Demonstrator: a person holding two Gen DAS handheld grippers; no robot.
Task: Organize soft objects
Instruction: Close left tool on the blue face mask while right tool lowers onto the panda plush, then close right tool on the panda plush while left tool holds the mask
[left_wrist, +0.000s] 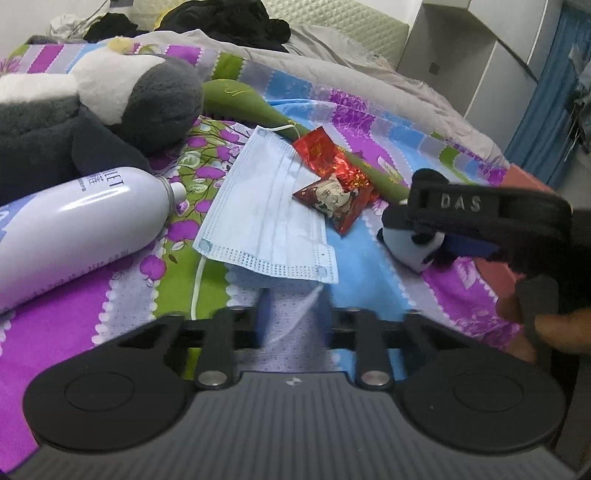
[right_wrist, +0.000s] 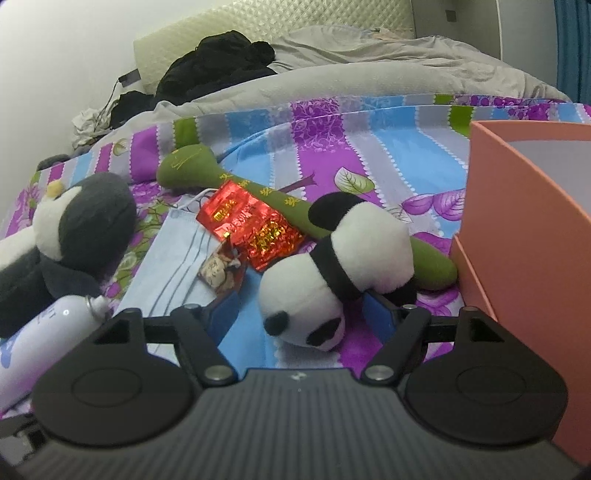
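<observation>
My right gripper has its jaws apart, straddling the small panda plush lying head-toward-me on the bed, body running away rightward. My left gripper's jaws are together, holding nothing, farther off.

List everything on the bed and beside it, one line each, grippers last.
small panda plush: 1, black-white, between the right fingers
large penguin plush: 1, grey-white, bed's left
green plush mallet: 1, lying behind the panda
face mask: 1, light blue, bed's middle
red foil packets: 2, overlapping mask and mallet
spray bottle: 1, white, lying left
pink box: 1, right edge
black clothes: pile, far end
right gripper: open
left gripper: shut, mask's strap between its fingers
</observation>
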